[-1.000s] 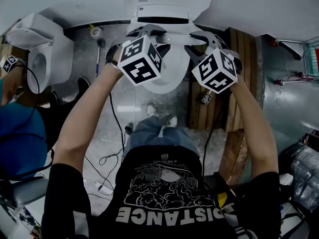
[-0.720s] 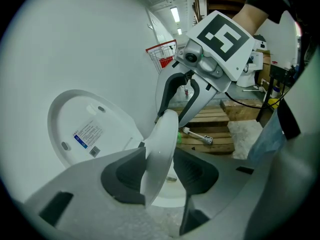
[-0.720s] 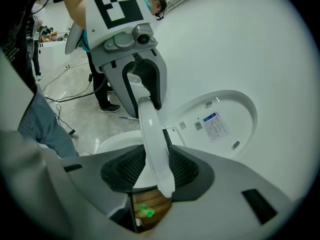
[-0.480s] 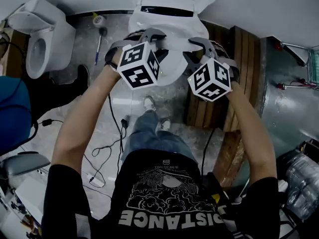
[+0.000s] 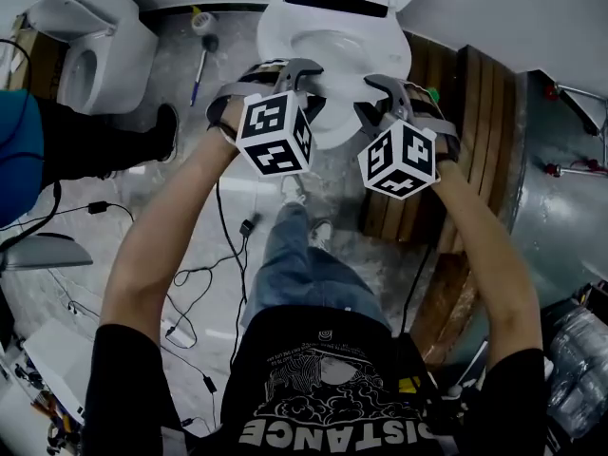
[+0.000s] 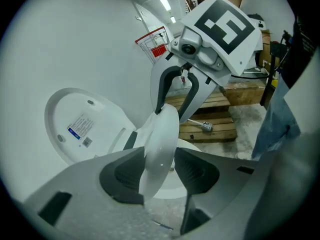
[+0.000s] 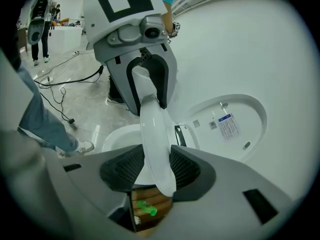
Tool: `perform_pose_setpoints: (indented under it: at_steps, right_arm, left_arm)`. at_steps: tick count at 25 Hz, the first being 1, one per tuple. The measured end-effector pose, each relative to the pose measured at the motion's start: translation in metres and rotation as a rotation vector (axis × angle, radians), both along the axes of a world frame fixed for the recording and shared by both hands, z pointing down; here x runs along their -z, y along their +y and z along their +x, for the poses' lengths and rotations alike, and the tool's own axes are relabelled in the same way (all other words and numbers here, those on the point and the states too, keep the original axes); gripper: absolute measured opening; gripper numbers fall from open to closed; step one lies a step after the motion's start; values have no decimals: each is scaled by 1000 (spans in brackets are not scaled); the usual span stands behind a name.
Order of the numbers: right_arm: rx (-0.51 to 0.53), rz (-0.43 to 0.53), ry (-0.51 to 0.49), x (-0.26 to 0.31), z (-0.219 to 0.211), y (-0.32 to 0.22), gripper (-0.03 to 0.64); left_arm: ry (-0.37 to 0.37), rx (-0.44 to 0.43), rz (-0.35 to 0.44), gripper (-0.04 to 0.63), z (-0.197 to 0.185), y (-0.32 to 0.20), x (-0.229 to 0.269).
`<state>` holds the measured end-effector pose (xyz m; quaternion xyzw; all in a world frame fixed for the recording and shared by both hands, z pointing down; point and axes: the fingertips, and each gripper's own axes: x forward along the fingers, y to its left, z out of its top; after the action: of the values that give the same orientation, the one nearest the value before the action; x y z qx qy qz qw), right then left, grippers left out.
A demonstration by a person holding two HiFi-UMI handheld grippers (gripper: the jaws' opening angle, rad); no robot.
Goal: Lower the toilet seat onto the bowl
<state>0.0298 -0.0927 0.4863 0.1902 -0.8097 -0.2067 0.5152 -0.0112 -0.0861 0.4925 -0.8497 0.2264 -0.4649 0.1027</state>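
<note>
above the bowl the toilet seat stands tilted, about half way between the upright lid and the rim of the bowl, so the lowering is begun but not finished. i hold the seat from both sides of the bowl.

my right tongs are clamped on the seat edge, both pads touching it. in my left tongs the seat also stands between the jaws, but it leans on one pad and i see a thin gap at the other, so i judge this side does not pinch it. both pairs of jaws have just been opening a little, with the seat between them.

what is left, as i judge: to bring the seat all the way down until it lies flat on the bowl, then take the tongs off.

hard to see: from the head view my two marker cubes cover the seat, so its angle over the bowl does not show there. the hinge behind the bowl is mostly hidden by the seat, and i cannot tell how much space remains under its front.
</note>
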Motion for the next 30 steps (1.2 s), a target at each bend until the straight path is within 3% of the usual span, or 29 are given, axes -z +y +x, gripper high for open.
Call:
perform_pose_setpoints:
  at_steps: [13, 30]
  right_arm:
    - [63, 20, 21, -61, 3, 43, 183]
    - [131, 69, 70, -147, 5, 74, 207]
  left_arm:
    - [-88, -25, 15, 196, 4, 42, -61]
    - [-158, -14, 103, 213, 6, 74, -142]
